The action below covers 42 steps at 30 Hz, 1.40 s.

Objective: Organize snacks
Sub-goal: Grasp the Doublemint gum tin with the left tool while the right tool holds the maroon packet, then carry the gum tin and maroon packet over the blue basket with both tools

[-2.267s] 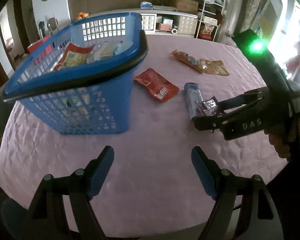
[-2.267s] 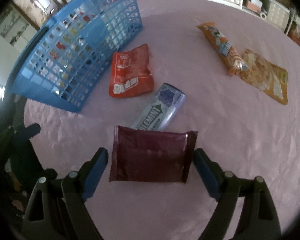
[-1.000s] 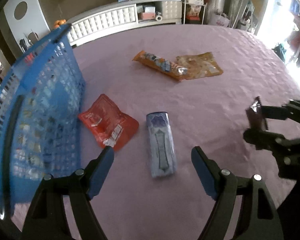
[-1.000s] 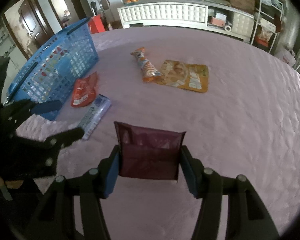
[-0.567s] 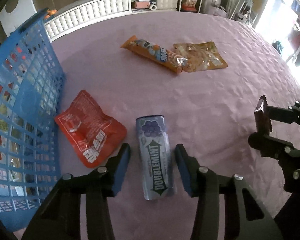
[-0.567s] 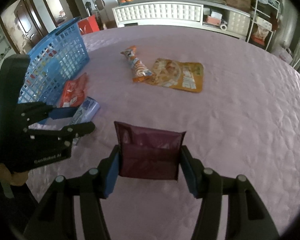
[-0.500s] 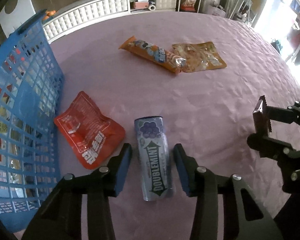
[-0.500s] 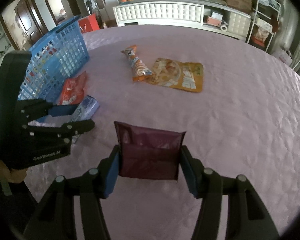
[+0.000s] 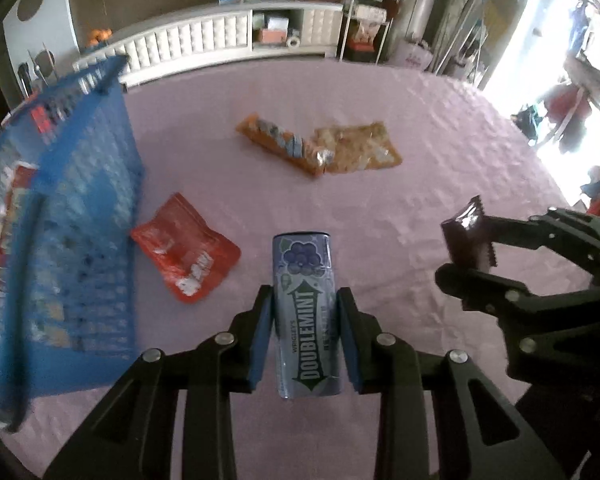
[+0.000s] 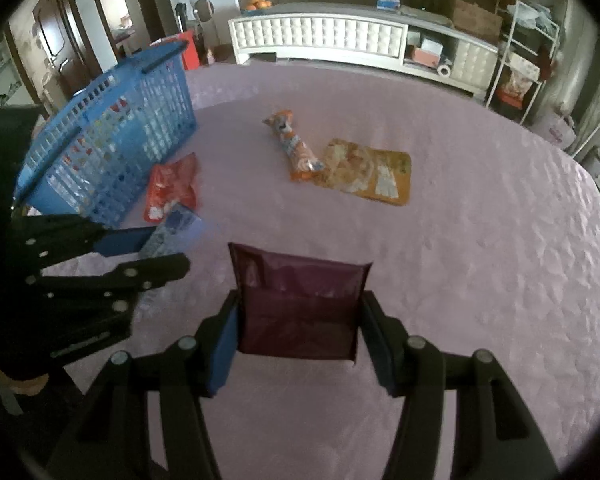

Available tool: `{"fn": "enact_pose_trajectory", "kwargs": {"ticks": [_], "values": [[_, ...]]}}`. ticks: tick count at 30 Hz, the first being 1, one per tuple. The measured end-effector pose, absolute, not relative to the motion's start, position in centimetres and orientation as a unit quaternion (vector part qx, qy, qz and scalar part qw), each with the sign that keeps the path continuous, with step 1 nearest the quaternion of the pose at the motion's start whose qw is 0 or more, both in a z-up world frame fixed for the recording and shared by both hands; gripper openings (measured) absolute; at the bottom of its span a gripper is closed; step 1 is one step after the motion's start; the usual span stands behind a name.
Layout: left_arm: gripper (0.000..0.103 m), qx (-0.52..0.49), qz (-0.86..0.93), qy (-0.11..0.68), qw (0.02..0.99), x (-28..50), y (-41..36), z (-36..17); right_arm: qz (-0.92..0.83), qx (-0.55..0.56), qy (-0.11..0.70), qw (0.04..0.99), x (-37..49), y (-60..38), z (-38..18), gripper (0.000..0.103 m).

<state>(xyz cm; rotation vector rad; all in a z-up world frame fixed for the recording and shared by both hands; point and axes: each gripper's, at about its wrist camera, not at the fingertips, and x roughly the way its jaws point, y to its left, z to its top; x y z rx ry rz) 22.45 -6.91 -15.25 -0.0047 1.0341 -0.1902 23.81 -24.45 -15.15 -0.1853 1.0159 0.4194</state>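
My left gripper (image 9: 305, 320) is shut on a purple Doublemint gum pack (image 9: 305, 312) and holds it above the pink tablecloth. My right gripper (image 10: 298, 320) is shut on a dark maroon snack packet (image 10: 298, 306), held above the table; that packet also shows in the left wrist view (image 9: 466, 236). A blue basket (image 9: 56, 240) with several snacks inside stands at the left. A red packet (image 9: 186, 254) lies beside it. An orange stick pack (image 9: 278, 144) and a tan pouch (image 9: 358, 148) lie farther back.
The round table (image 10: 480, 240) has a pink quilted cloth. The basket (image 10: 112, 148) stands near its left edge. A white cabinet (image 10: 320, 36) and shelves stand beyond the table. The left gripper (image 10: 140, 252) appears at the left of the right wrist view.
My left gripper closed on the gum pack and lifted it off the table. My right gripper kept hold of the maroon packet and stayed about where it was.
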Motion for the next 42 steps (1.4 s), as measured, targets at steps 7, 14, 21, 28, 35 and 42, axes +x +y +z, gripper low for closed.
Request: {"fn": "enact_pose_trajectory", "kwargs": {"ticks": [7,14,21,28,35,42], "values": [[0.029,0.003,-0.078,0.455,0.887,20.4,-4.7,-11.1,0.211,-0.102,0.457,0.858,21.9,-22.0,-11.6,0.062],[0.029,-0.012,-0.067,0.425,0.902,18.4,-1.0,-7.6,0.237,-0.125,0.427,0.864,20.5,-18.5,-8.3,0.062],[0.029,-0.014,-0.046,0.413,0.909,16.8,3.1,-5.5,0.26,-0.137,0.41,0.864,20.0,-15.4,-6.3,0.062],[0.029,-0.02,-0.031,0.399,0.916,16.0,7.2,-3.3,0.284,-0.152,0.401,0.858,20.7,-11.8,-4.9,0.062],[0.029,-0.016,-0.021,0.403,0.915,16.9,10.0,-3.0,0.304,-0.182,0.389,0.85,22.1,-8.2,-4.0,0.062],[0.029,-0.016,-0.016,0.411,0.911,19.0,12.5,-3.5,0.314,-0.22,0.389,0.837,23.7,-4.6,-4.5,0.062]]}}
